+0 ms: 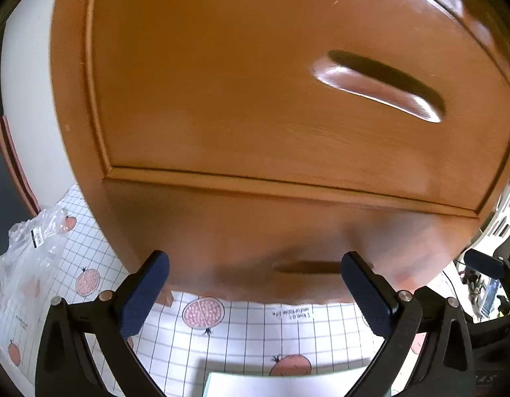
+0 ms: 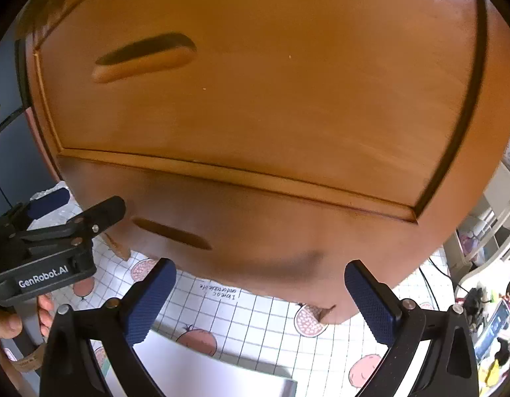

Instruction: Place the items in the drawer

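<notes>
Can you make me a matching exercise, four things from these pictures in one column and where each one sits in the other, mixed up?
Things
1. upper drawer handle
2. lower drawer slot
3. plastic bag
4. white book

Places
A. crumpled on the tablecloth, left of the cabinet
B. flat on the tablecloth, in front of the cabinet
C. carved into the top drawer front
D. low on the cabinet, near the tablecloth

Pairs: 1-C, 2-D, 3-A, 4-B

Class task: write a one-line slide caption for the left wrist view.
Open left gripper faces a closed wooden drawer front with its recessed handle, above a fruit-print tablecloth.
</notes>
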Demonstrator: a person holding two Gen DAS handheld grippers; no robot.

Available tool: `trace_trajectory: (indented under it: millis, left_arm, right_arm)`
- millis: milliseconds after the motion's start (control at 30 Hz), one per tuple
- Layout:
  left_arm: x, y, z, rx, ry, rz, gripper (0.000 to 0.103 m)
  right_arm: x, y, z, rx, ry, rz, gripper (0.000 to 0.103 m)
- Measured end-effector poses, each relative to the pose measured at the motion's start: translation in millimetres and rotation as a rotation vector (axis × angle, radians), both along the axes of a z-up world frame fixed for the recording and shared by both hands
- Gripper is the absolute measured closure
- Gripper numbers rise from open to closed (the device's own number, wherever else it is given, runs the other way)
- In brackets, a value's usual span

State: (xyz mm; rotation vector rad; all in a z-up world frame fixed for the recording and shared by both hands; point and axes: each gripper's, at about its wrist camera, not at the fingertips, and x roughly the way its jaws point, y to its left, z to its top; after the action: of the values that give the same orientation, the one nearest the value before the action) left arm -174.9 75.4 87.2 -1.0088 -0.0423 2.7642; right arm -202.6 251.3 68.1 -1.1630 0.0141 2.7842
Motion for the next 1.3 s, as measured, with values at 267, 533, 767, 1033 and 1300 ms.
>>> trace_trajectory:
  millis: [267,533,767,1033,1300]
  left_arm:
    - [28.5,-4.3,8.6,-0.016,-0.002,0.009,0.0]
    - [43.7,-9.8,7.3,-0.048,-0.007,0.03,0.0]
    - [79.8,-11.8,1.4,-0.095,-0.003,0.007,0.0]
    - [113.2,-9.0,-13.2,-0.142,-0.031,0.006,0.0]
    - [144.8,-6.7,-30.3,-0.156,-0.049,-0.022,0.0]
  right_arm:
    - [41.4,-3.9,-1.4,-0.025,0.008,-0.015,0.0]
    - [82.7,-22.6,-2.9,-0.026,0.007,-0.018,0.0]
    - [125.3,-24.5,-0.2,-0.064,-0.011,-0.056,0.0]
    - [165.7,-28.5,-11.0,-0.051,-0.027,-0.088,0.0]
    - [193.5,-27.9,-29.2,-0.067,-0.048,-0.114,0.0]
